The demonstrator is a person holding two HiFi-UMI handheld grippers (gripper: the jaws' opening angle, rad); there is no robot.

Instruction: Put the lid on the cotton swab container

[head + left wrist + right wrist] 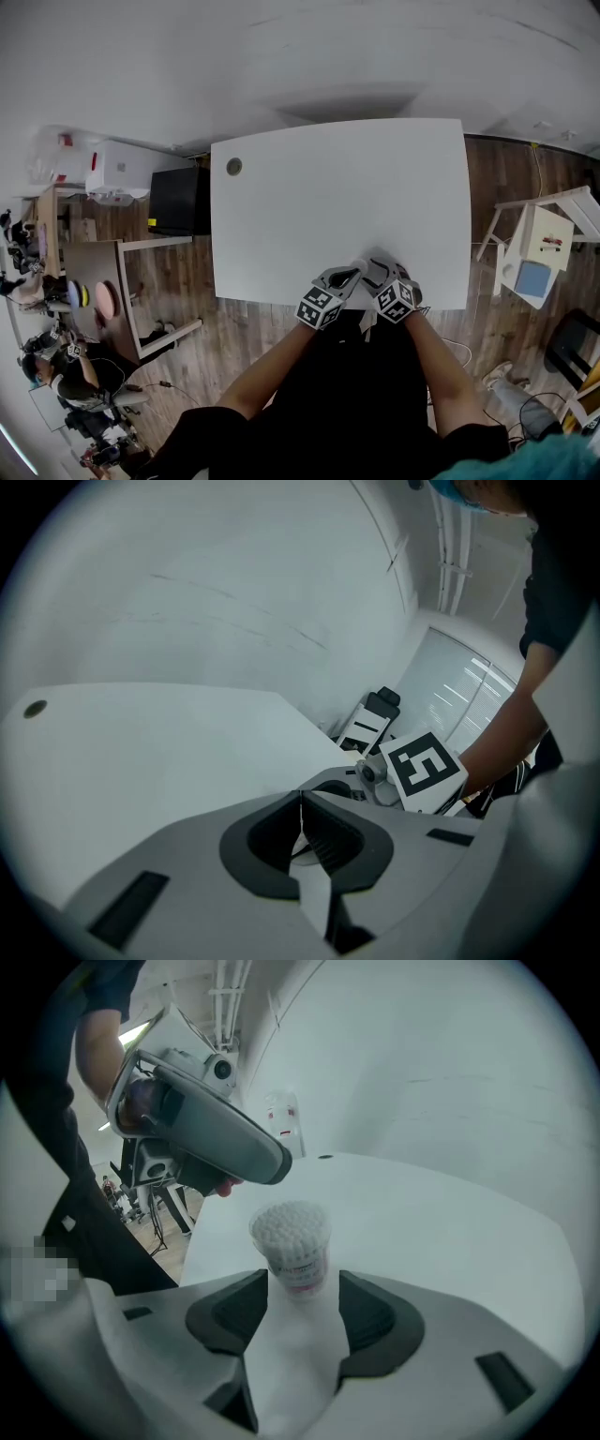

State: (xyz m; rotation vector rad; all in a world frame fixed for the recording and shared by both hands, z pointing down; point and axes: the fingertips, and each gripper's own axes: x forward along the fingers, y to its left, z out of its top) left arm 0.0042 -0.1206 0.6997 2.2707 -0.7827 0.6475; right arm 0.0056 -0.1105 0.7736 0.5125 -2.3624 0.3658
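Observation:
A clear cotton swab container (pixel 292 1239) stands uncovered on the white table (pixel 337 206) near its front edge, with the white swab heads showing at the top. My right gripper (pixel 303 1283) is open. Its jaws flank the container's base with a slim gap on each side. My left gripper (pixel 300 808) is shut. A thin clear edge is pinched between its pads, and I take it for the lid's rim. In the right gripper view the left gripper (pixel 279 1161) hangs up and to the left of the container. Both grippers (pixel 354 274) (pixel 377 272) sit close together.
The table has a small round hole (pixel 233 166) at its far left corner. A black box (pixel 178 200) stands left of the table and a wooden desk (pixel 103 281) sits nearer. A white stool (pixel 539 248) stands to the right. The floor is wood.

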